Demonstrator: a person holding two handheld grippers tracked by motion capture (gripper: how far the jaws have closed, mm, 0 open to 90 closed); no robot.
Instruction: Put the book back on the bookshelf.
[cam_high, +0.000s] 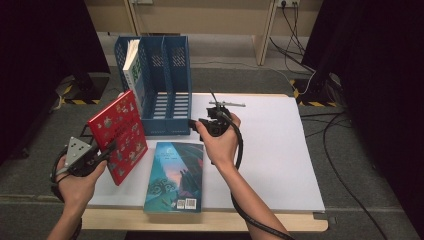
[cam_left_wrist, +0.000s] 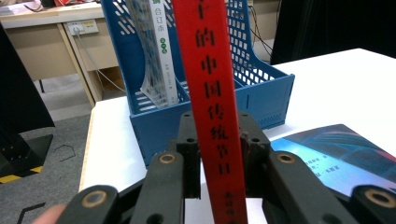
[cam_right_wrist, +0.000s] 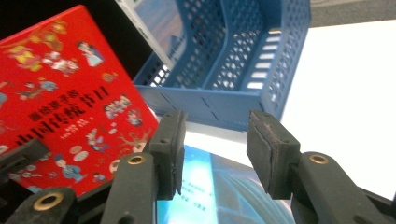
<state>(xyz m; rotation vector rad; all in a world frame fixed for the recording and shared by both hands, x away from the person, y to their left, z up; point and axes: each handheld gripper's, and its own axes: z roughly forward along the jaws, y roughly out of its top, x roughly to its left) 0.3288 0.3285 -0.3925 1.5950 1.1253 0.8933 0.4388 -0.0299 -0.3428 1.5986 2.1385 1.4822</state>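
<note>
Left claw (cam_high: 102, 152) pinches red book (cam_high: 120, 135) by spine, book upright and tilted above tabletop (cam_high: 280, 150), just left of blue rack (cam_high: 165, 90). White book (cam_high: 132, 70) stands in rack's left slot. Teal book (cam_high: 175, 175) lies flat near front edge. Right claw (cam_high: 197, 124) spread, empty, at rack's front.

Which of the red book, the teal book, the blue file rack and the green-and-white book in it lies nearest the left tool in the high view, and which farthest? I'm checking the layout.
1. Red book: clamped in the left tool, tilted up.
2. Teal book: flat on the table, to its right.
3. Blue file rack: behind, at the table's far edge.
4. Green-and-white book: standing in the rack's leftmost slot, farthest back.
</note>
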